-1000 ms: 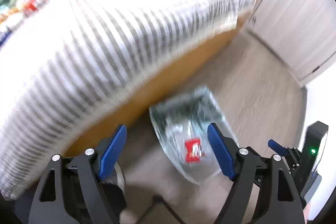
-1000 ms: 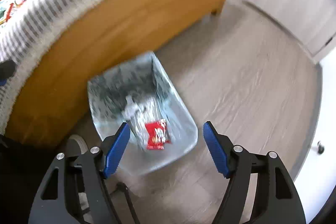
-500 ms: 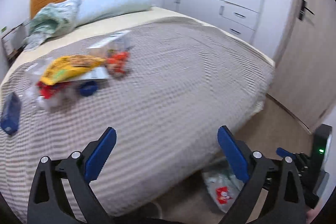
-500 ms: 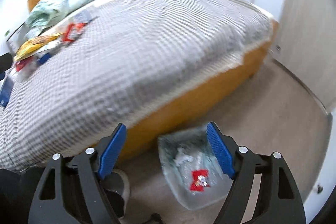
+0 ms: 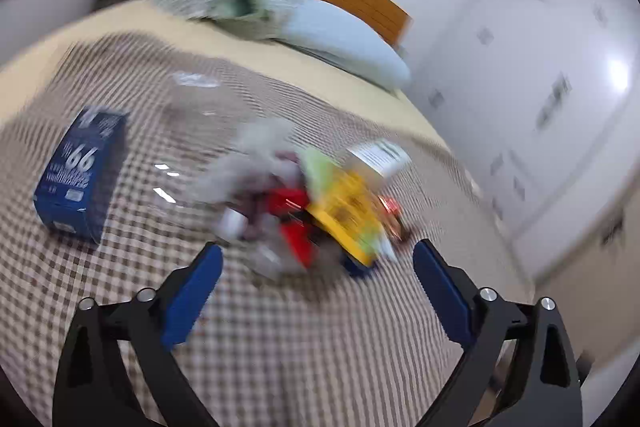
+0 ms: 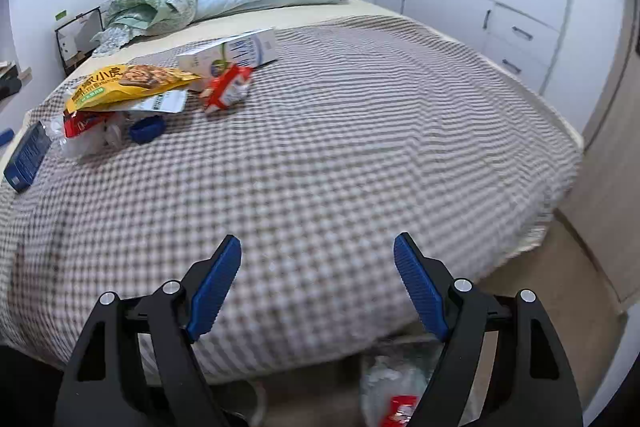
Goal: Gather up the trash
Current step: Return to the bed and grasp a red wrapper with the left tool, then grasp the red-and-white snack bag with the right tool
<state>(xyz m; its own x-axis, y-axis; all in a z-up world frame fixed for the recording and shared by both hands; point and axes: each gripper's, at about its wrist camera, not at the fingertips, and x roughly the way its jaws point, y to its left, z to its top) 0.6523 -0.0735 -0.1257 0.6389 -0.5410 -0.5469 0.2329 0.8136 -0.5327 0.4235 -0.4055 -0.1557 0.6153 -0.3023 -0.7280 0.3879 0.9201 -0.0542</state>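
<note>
**Both grippers empty above the bed, trash heaped at its left**

On the brown-and-white checked bedspread (image 6: pixel 360 131) lie a dark blue cardboard box (image 6: pixel 28 153), a yellow snack bag (image 6: pixel 128 81), a red-and-white wrapper (image 6: pixel 228 89) and a white carton (image 6: pixel 236 53). The left gripper (image 5: pixel 316 267), jaws wide and closing on nothing, faces this blurred pile. The right gripper (image 6: pixel 318 263) hangs wide, empty. Below, the clear-lined trash bin (image 6: pixel 396 387) stands on the floor.

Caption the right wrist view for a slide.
Open right gripper over the checked bedspread, litter pile far left, lined bin below.
</note>
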